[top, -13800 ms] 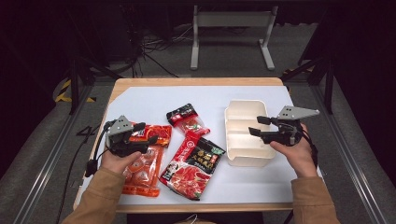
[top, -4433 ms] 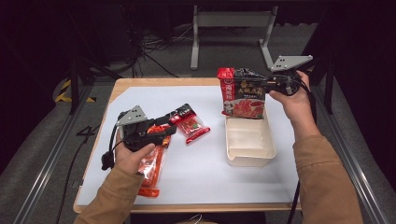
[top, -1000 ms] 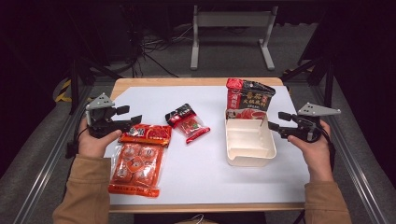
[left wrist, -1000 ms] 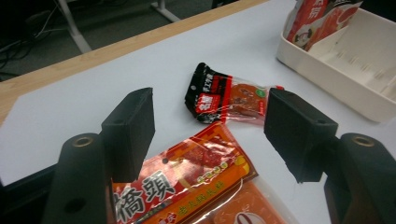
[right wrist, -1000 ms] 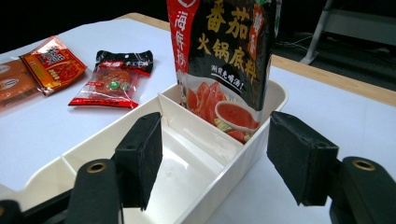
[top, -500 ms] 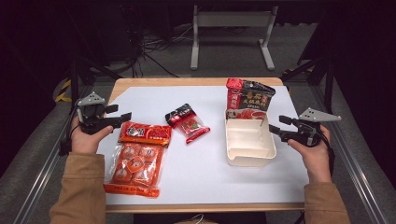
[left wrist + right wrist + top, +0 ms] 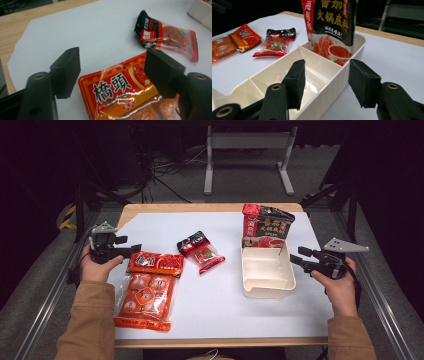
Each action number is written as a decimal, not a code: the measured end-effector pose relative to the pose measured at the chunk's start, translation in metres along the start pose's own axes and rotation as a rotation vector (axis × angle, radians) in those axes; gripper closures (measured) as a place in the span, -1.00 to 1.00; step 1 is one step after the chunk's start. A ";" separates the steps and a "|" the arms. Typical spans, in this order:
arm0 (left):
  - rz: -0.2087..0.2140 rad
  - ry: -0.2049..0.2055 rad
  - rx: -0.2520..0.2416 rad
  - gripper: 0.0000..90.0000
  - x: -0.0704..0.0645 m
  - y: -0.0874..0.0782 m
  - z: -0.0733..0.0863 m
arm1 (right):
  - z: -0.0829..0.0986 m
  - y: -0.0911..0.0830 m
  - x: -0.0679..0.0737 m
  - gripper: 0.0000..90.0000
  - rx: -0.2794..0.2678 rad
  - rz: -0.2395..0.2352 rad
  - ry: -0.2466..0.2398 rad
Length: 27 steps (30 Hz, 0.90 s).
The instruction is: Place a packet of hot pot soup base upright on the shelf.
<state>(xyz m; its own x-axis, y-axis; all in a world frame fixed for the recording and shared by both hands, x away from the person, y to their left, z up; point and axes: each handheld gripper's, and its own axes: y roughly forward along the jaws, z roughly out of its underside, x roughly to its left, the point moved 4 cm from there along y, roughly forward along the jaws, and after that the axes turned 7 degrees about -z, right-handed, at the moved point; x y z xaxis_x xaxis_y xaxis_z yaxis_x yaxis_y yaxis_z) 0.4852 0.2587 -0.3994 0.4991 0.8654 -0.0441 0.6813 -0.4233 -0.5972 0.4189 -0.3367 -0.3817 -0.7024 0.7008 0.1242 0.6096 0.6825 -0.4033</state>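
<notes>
Your left gripper [image 7: 134,249] has backed off to 9 o'clock, jaws apart, empty; the big orange packet [image 7: 148,289] waits. Your right gripper [image 7: 295,257] is apart too.

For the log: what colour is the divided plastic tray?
Cream-white; the divided plastic tray shows best in the right gripper view.

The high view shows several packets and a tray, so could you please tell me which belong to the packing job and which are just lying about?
In the job:
cream plastic divided tray
black and red sauce pouch standing in the tray's far compartment
large orange packet
small red and black packet

Lying about:
cables on the floor
grey metal stand
</notes>
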 end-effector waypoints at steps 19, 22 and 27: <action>0.005 -0.101 0.147 -0.36 0.020 0.038 0.035 | 0.001 0.005 0.000 -0.05 0.010 0.004 -0.009; 0.008 -0.106 0.175 -0.38 0.021 0.042 0.039 | 0.002 0.006 0.001 -0.06 0.020 0.007 -0.011; 0.026 -0.119 0.205 -0.41 0.021 0.046 0.042 | 0.003 0.007 0.001 -0.06 0.025 0.006 -0.015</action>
<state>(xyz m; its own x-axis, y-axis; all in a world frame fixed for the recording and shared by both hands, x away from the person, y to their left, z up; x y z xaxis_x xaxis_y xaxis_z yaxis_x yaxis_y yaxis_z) 0.5048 0.2685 -0.4615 0.4403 0.8855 -0.1486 0.5401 -0.3934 -0.7440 0.4218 -0.3321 -0.3868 -0.7045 0.7015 0.1080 0.6047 0.6729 -0.4262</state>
